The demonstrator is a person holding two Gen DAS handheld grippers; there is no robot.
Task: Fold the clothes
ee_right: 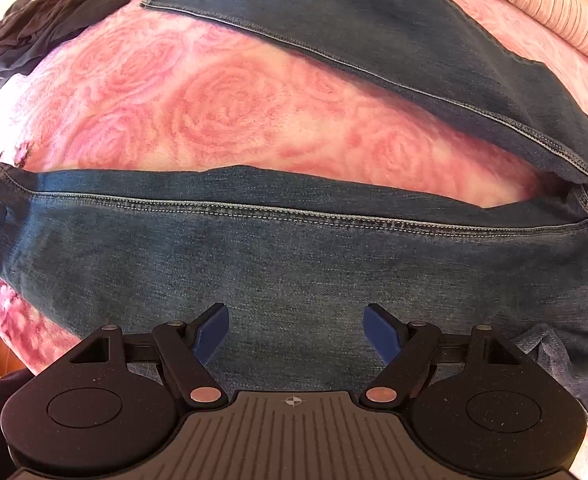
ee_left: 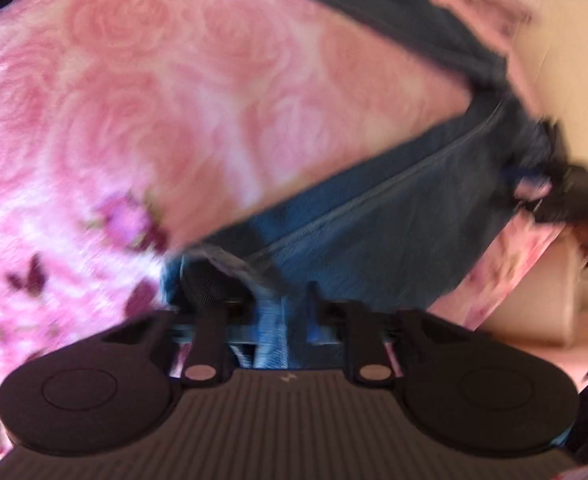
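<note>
A pair of blue jeans (ee_right: 294, 256) lies on a pink rose-patterned blanket (ee_right: 221, 120), its two legs spread apart in a V. My right gripper (ee_right: 296, 332) is open and empty, with blue fingertips (ee_right: 213, 330) just above the near leg. My left gripper (ee_left: 269, 312) is shut on the hem end of a jeans leg (ee_left: 374, 240), which is bunched between its fingers. The left wrist view is motion-blurred.
A dark garment (ee_right: 49, 12) lies crumpled at the blanket's far left. A pink ribbed cloth (ee_right: 554, 4) lies at the far right. In the left wrist view a beige wall (ee_left: 574, 60) and dark furniture (ee_left: 582, 188) stand to the right.
</note>
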